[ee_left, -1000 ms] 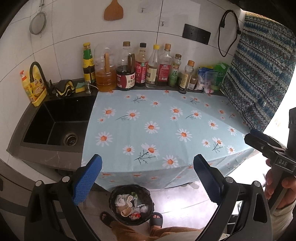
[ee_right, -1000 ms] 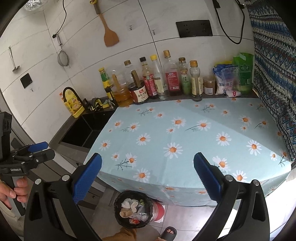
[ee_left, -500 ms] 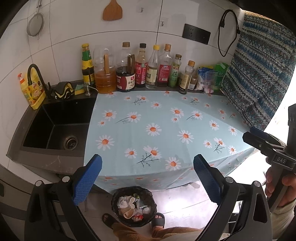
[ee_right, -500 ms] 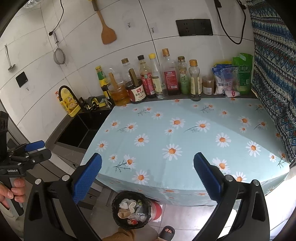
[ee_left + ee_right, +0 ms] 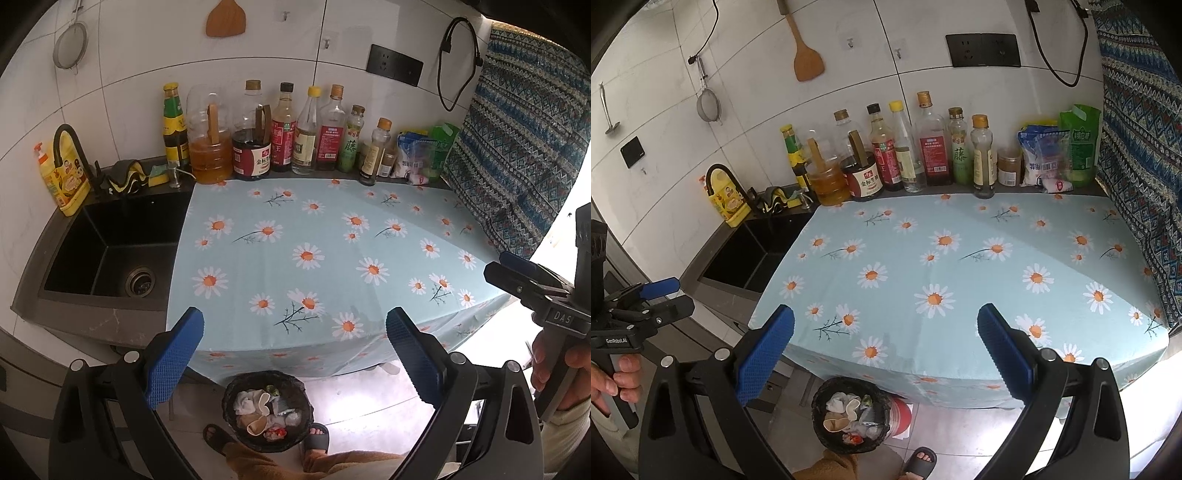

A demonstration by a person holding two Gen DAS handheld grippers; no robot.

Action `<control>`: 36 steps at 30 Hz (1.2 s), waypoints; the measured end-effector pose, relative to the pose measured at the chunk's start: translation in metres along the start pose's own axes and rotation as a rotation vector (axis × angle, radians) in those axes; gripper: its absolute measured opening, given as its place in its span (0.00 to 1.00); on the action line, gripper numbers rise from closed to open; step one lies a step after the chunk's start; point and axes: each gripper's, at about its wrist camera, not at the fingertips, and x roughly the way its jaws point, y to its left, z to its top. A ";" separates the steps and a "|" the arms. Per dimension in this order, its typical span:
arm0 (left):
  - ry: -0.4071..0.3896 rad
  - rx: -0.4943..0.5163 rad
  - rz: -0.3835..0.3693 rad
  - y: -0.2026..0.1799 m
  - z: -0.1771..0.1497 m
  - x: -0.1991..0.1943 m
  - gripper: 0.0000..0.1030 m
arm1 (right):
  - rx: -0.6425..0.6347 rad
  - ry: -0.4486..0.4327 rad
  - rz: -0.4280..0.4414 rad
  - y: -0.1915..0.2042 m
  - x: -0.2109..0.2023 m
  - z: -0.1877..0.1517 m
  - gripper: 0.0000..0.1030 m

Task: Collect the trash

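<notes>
1. Trash: crumpled white tissue, a tan paper cup and a red scrap lie inside the round black woven trash bin [image 5: 267, 413] [image 5: 850, 415], which stands on the floor against the front edge of the counter. The heap looks loose, with no long axis to line up on.
2. Counter, under a pale blue daisy-print cloth [image 5: 332, 258] [image 5: 960, 280]: no loose trash shows on it. The collecting looks done, or nearly so.
3. Left gripper [image 5: 294, 363]: jaws spread wide, nothing between them. The bin sits below and just ahead, close to centred between the jaws.
4. Right gripper [image 5: 885, 360]: jaws likewise wide and empty. The bin sits below and left of centre, under the left jaw's side.
5. Judgement: the left gripper is better lined up on the bin; any further drop goes straight down.
6. Bottles [image 5: 288, 129] line the back wall, well apart from both grippers.
</notes>
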 end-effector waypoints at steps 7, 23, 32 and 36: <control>0.000 -0.001 0.002 0.000 0.001 0.000 0.93 | 0.000 0.013 -0.001 -0.001 0.004 0.000 0.96; 0.007 0.002 0.008 0.002 -0.002 0.001 0.93 | 0.003 0.026 0.004 0.000 0.009 -0.003 0.96; 0.009 -0.004 0.015 0.003 -0.001 0.001 0.93 | -0.006 0.031 0.006 0.003 0.011 -0.003 0.96; 0.008 -0.002 0.014 0.003 -0.001 0.001 0.93 | -0.005 0.025 0.009 0.004 0.011 -0.001 0.96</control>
